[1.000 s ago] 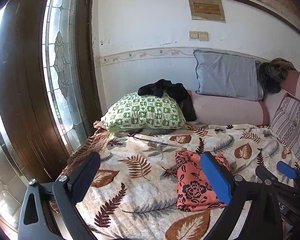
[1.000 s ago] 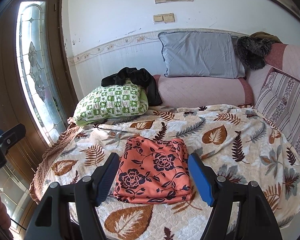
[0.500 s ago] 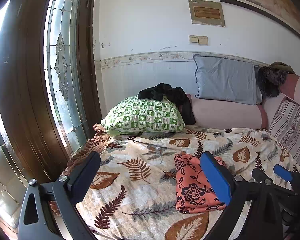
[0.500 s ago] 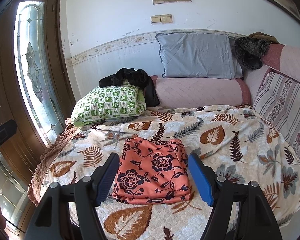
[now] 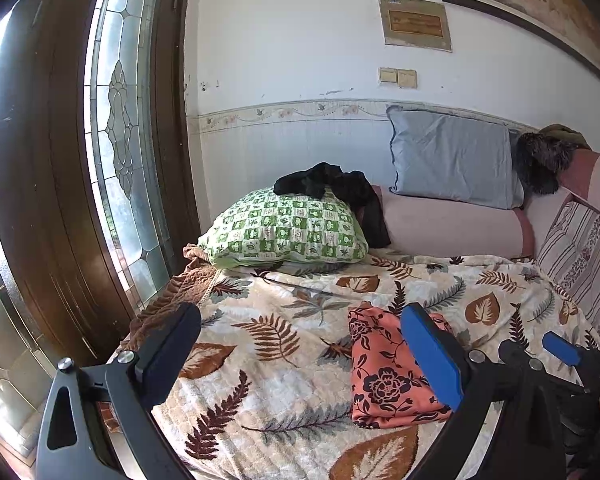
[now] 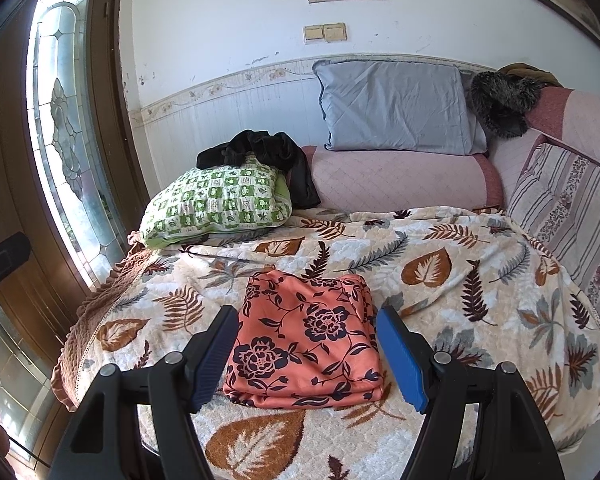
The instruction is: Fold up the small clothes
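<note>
Jaws apart above the folded orange floral cloth [image 6: 306,340], lying flat.

The left gripper [image 5: 300,354] is showing a black frame shaped like two angled arms, each with a cut-out slot near its base and round silver screws [image 5: 126,357] at the joints. One finger is wearing a bright blue pad [image 5: 430,360] at three o'clock, the other a dark pad at nine o'clock. The right gripper [image 6: 306,354] is looking the same: black arms, silver screws, a blue pad at three o'clock and a dark ribbed pad [image 6: 216,356] at nine o'clock.
</note>
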A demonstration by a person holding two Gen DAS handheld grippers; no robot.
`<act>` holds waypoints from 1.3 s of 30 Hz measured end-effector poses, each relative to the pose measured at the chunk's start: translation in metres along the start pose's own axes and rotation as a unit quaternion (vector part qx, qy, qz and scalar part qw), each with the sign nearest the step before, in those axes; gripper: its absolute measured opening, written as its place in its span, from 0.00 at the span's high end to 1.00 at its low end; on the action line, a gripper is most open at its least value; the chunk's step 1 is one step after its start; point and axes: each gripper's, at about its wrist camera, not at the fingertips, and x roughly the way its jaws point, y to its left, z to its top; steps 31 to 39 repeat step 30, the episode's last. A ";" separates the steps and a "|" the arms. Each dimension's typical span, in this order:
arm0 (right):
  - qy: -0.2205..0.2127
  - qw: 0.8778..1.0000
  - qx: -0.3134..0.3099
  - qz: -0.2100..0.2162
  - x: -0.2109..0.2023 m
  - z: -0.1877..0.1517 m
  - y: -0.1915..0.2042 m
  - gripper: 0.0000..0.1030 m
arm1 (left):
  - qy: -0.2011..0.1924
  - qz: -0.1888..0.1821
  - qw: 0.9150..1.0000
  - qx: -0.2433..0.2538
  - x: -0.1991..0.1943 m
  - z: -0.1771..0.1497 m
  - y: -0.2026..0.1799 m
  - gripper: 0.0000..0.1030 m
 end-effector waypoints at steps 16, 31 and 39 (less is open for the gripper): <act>0.010 1.000 -0.001 0.000 0.025 0.002 0.001 0.27 | 0.016 0.003 1.000 -0.003 0.027 -0.006 -0.004 0.03; 0.016 1.000 -0.006 0.010 0.053 0.010 -0.006 0.27 | 0.033 -0.020 0.999 -0.016 0.070 -0.008 -0.010 0.03; 0.016 1.000 -0.006 0.010 0.053 0.010 -0.006 0.27 | 0.033 -0.020 0.999 -0.016 0.070 -0.008 -0.010 0.03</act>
